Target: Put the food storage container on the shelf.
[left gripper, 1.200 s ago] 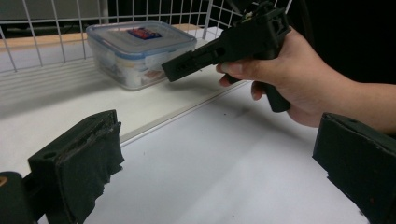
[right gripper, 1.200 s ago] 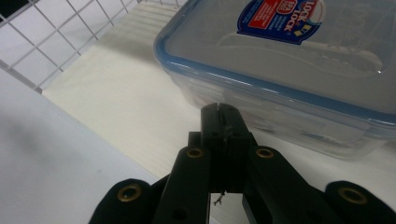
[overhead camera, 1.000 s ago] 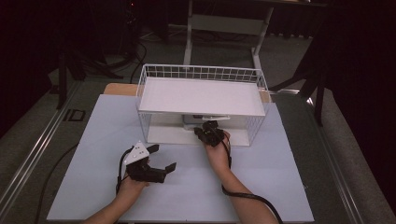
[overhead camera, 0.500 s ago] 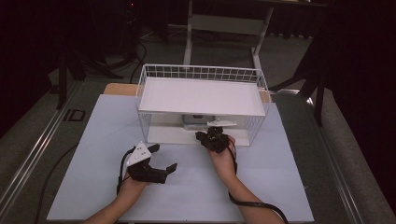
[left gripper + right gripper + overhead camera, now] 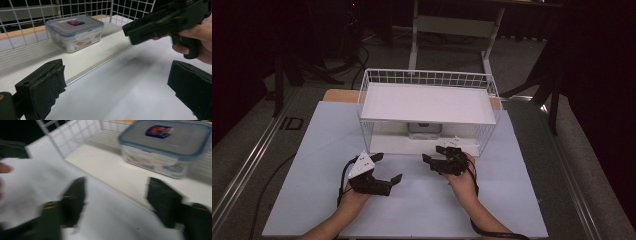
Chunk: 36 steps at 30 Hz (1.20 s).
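High view has the right gripper at the front edge of the wire rack, just outside its lower shelf, while the left gripper rests on the white tabletop toward the near-left, well apart from the rack. A lidded plastic container sits at the back of that lower shelf, straight ahead of the right gripper, which is the nearer one. Its jaws have just been opening and now stand wide with nothing between them; the left gripper's jaws are also wide and empty. Right gripper view shows the container up and to the right of its blurred jaws, long side across the view. Left gripper view adds the clear walls, clip lid and red label of the container, which the high view leaves in shadow.
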Motion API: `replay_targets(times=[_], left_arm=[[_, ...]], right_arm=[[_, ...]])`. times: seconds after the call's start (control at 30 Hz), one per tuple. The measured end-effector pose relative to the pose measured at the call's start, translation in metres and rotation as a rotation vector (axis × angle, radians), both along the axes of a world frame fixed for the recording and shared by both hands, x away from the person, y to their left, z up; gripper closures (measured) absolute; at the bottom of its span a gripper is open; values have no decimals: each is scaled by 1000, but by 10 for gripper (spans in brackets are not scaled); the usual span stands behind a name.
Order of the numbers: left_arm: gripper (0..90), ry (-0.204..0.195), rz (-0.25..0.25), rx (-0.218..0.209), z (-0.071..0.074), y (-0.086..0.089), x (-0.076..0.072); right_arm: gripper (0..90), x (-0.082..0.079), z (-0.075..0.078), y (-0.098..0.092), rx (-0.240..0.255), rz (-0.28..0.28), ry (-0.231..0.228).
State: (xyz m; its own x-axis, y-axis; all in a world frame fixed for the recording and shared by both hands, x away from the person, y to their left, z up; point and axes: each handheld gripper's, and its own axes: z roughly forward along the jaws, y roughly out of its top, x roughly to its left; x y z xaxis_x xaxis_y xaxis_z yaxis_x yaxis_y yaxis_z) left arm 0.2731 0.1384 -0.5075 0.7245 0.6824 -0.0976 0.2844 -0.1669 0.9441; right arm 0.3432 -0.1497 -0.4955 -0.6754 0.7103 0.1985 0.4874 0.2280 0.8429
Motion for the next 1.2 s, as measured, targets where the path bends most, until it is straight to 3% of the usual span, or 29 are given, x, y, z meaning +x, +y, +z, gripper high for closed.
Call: replay_targets(times=[0.13,0.2,0.27,0.4,0.53,0.6,0.93,1.2], left_arm=[[20,2,-10,-6,4,-2,0],[20,2,-33,-24,9,-1,2],[20,3,-22,-50,11,2,3],[20,30,-27,-37,11,5,6],[20,26,-34,-32,12,8,4],[20,19,-37,-33,14,11,3],[20,32,-25,-34,16,28,-6],[20,55,2,-17,12,47,-15]], right_arm=[[164,-9,5,-8,60,21,-14],[145,-12,7,-10,39,21,-26],[146,-15,8,-14,29,21,-35],[146,-21,10,-22,26,13,-39],[146,-28,13,-31,13,9,-58],[145,-30,14,-36,22,37,-68],[148,-39,11,-52,13,20,-28],[148,-51,11,-63,-4,17,-29]])
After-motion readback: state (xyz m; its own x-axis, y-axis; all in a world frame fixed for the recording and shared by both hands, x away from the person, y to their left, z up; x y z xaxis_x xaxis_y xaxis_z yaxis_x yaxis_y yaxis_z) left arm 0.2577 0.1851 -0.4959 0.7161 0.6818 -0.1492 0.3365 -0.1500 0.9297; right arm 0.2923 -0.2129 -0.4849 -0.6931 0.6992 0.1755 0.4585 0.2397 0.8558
